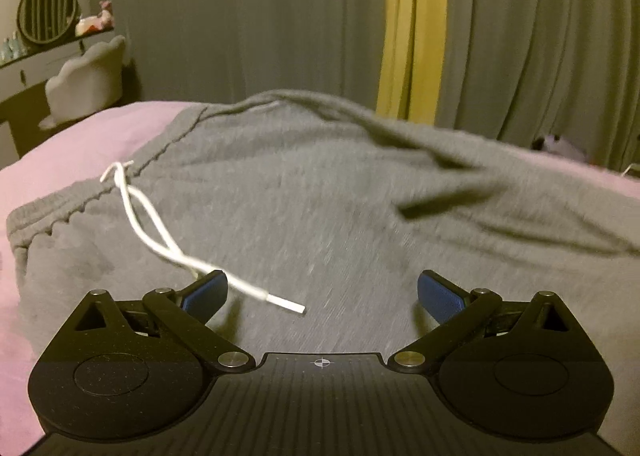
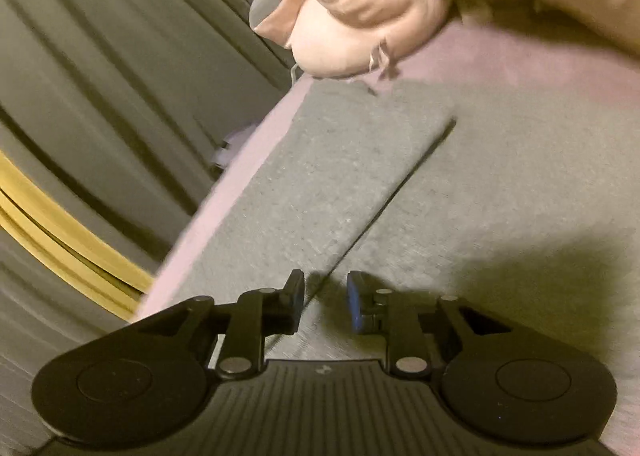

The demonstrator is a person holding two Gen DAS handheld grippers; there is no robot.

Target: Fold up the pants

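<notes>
Grey curtains (image 1: 240,16) with a yellow strip (image 1: 414,28) hang behind a bed under a pink sheet (image 1: 80,136), where I see the grey sweatpants (image 1: 320,196) spread across the middle of my left view, waistband at left, white drawstring (image 1: 160,240) trailing toward lower centre. My left tongs (image 1: 322,296) stand wide apart above the fabric, holding nothing. In my right view, the right tongs (image 2: 326,302) show a narrow gap over a trouser leg (image 2: 320,176), gripping nothing. A pink pillow (image 2: 372,16) sits at the top.
</notes>
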